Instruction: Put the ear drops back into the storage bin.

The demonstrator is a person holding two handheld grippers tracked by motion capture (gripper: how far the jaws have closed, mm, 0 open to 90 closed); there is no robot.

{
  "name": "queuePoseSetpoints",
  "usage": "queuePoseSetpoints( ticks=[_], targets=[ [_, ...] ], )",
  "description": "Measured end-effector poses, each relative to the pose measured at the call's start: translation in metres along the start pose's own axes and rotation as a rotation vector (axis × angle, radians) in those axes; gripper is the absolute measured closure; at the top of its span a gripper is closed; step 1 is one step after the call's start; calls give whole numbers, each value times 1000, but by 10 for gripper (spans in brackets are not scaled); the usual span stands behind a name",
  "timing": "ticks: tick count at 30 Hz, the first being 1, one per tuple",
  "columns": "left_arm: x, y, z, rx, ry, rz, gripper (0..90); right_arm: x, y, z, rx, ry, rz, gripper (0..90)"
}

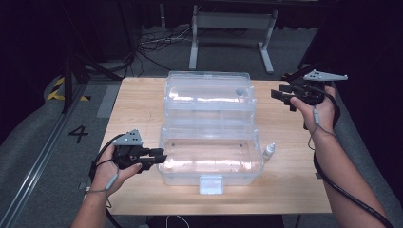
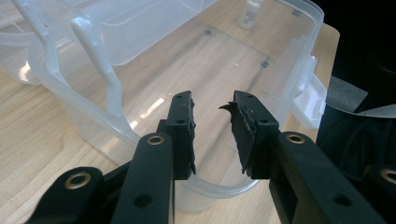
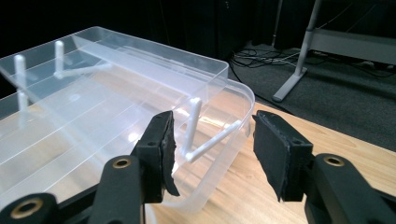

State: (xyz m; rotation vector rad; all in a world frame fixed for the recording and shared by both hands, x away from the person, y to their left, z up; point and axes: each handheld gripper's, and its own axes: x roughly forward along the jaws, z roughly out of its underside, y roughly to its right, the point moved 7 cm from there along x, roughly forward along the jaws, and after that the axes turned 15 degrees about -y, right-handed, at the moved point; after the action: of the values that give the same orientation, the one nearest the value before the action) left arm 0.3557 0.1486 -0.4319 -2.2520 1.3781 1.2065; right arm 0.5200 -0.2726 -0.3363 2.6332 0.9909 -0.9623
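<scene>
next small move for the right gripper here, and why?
Probably swing the right gripper down to the small bottle beside the clear box. Its jaws stand open and empty by the raised lid, the box looks empty, and the left gripper sits at its left wall.

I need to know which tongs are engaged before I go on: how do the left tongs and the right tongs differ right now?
The left tongs sit low at the near left corner of the clear box, straddling its rim; whether the pads press on it is unclear. The right tongs are raised off the table beside the far right of the open lid, apart from it, jaws open with nothing between them. Both point inward toward the box.
</scene>
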Motion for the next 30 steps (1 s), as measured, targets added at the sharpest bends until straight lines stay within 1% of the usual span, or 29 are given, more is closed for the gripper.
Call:
queuePoseSetpoints(
  ticks=[3,5,7,8,10,14,18,23,24,27,30],
  targets=[
    [-1,-1,0,2,2,-2,675,-8,-5,4,-11,-12,-17,490],
    [-3,0,0,-1,4,0,665,-11,-8,8,-19,-31,-22,489],
    [-3,-1,0,0,7,2,651,-13,-9,10,-20,-37,-25,489],
    [-5,-1,1,-5,9,1,651,-14,-11,12,-23,-44,-29,489],
    [-7,-4,2,-9,7,-15,651,-17,-15,16,-31,-59,-38,487],
    [-9,-2,1,-7,9,-15,647,-21,-20,21,-46,-77,-52,480],
    [-11,-2,1,-8,7,-16,645,-24,-25,30,-57,-136,-76,479],
    [-13,-3,2,-19,13,-17,650,-27,-28,42,-78,-209,-79,479],
    [-13,-3,3,-22,13,-17,650,-27,-28,42,-78,-209,-79,479],
    [-15,-4,5,-25,11,-20,650,-28,-28,47,-96,-249,-75,480],
    [-16,-5,7,-36,12,-20,650,-27,-28,51,-108,-273,-79,481]
  ],
)
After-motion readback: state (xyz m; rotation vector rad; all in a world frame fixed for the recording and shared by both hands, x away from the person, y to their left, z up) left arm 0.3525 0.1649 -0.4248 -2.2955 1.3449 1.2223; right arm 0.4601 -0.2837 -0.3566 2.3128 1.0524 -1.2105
